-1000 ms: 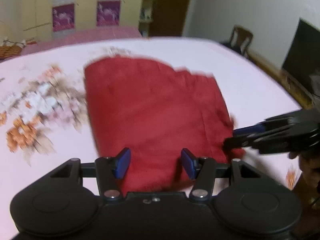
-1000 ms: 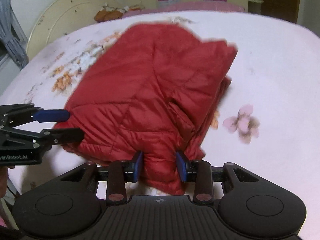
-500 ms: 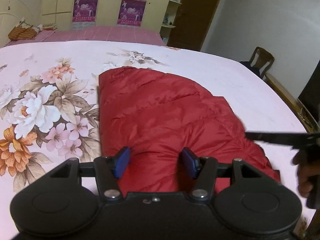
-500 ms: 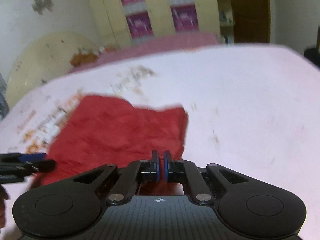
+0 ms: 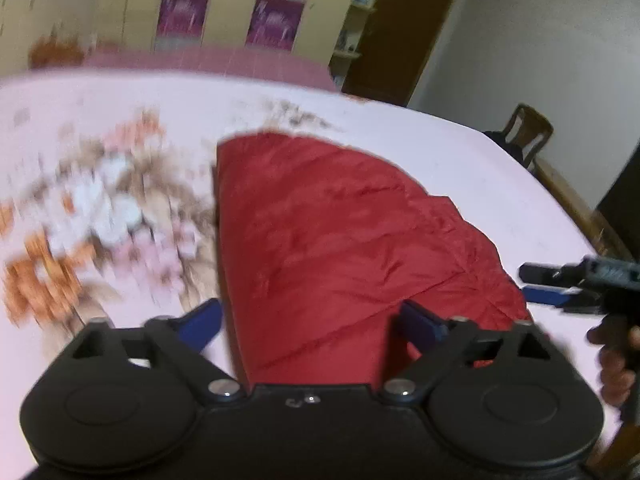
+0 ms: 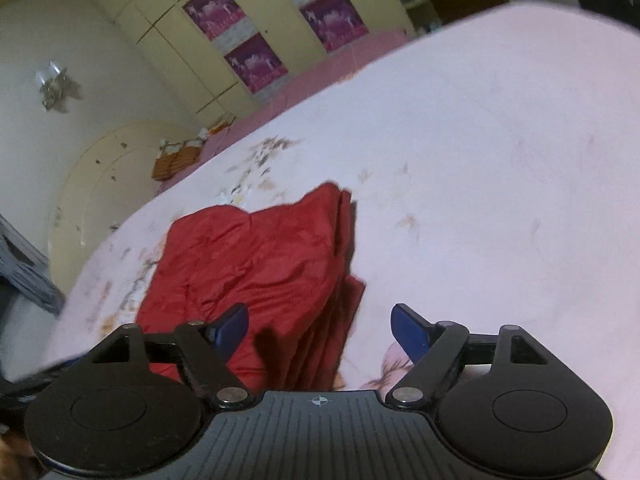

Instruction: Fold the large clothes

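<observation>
A red quilted jacket (image 5: 344,240) lies folded in a stack on the pink floral bed sheet (image 5: 100,208). My left gripper (image 5: 316,320) is open, its blue pads straddling the jacket's near edge, nothing held. My right gripper (image 6: 320,328) is open and empty above the jacket's (image 6: 256,268) right edge, where stacked layers show. The right gripper also appears at the right edge of the left wrist view (image 5: 560,284), beside the jacket's right corner, jaws apart.
The bed sheet (image 6: 500,160) stretches wide to the right of the jacket. A wooden chair (image 5: 528,132) and a wooden bed frame edge (image 5: 576,208) stand at the right. A wardrobe with purple posters (image 6: 256,40) and a basket (image 6: 176,160) lie beyond the bed.
My right gripper was shut half a second ago and has opened wide. My left gripper opened wider and swung, blurring its view. The jacket stays folded on the bed.
</observation>
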Demonstrator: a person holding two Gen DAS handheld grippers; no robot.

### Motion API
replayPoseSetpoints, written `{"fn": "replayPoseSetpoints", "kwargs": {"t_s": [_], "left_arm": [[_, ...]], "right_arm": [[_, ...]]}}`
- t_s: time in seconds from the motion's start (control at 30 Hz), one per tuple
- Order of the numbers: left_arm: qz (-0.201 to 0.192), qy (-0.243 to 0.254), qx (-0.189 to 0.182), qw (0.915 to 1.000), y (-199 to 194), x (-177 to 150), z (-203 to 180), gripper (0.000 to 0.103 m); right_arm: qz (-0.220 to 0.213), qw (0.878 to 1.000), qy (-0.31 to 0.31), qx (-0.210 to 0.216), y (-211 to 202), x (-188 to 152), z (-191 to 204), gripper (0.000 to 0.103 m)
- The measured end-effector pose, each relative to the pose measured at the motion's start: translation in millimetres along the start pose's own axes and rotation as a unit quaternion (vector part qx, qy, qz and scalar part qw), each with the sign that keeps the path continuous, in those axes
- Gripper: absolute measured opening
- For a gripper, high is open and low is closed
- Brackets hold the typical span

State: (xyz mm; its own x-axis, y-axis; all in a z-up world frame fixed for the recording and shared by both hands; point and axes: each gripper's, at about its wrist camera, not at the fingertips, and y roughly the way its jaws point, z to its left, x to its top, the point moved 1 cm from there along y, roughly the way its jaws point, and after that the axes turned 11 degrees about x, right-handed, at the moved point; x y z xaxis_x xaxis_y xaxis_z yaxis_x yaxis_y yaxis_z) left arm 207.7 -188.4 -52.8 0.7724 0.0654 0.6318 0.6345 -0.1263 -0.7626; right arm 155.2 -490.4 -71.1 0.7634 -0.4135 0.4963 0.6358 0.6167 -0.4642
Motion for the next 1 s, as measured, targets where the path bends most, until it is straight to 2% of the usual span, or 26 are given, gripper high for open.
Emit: {"fn": "replayPoseSetpoints", "kwargs": {"t_s": [0.03, 0.07, 0.27, 0.7, 0.73, 0.77, 0.83, 0.87, 0.93, 1.0], "left_arm": [[0.007, -0.024, -0.010, 0.9997, 4, 0, 6, 0.090], [0.013, -0.042, -0.015, 0.9989, 8, 0, 12, 0.090], [0.039, -0.099, -0.055, 0.9928, 27, 2, 27, 0.090], [0.042, -0.088, -0.060, 0.9934, 42, 5, 22, 0.089], [0.042, -0.086, -0.059, 0.9937, 43, 6, 21, 0.088], [0.041, -0.082, -0.057, 0.9941, 44, 7, 19, 0.087], [0.037, -0.070, -0.056, 0.9953, 38, 10, 14, 0.080], [0.032, -0.060, -0.051, 0.9964, 34, 11, 11, 0.079], [0.031, -0.037, -0.037, 0.9982, 31, 12, 5, 0.078], [0.035, -0.034, -0.030, 0.9984, 36, 10, 5, 0.078]], "right_arm": [[0.005, 1.000, 0.015, 0.005, 4, 2, -5, 0.061], [0.006, 0.999, 0.033, 0.010, 8, 3, -10, 0.060], [0.015, 0.992, 0.119, 0.040, 28, 7, -37, 0.061], [0.027, 0.991, 0.117, 0.062, 39, 9, -37, 0.060], [0.029, 0.991, 0.112, 0.062, 41, 9, -35, 0.058], [0.032, 0.991, 0.111, 0.066, 38, 8, -35, 0.046], [0.035, 0.990, 0.114, 0.074, 39, 7, -35, 0.037], [0.032, 0.990, 0.111, 0.076, 37, 7, -33, 0.029], [0.023, 0.992, 0.093, 0.081, 28, 9, -26, 0.026], [0.033, 0.994, 0.081, 0.072, 29, 6, -28, 0.026]]}}
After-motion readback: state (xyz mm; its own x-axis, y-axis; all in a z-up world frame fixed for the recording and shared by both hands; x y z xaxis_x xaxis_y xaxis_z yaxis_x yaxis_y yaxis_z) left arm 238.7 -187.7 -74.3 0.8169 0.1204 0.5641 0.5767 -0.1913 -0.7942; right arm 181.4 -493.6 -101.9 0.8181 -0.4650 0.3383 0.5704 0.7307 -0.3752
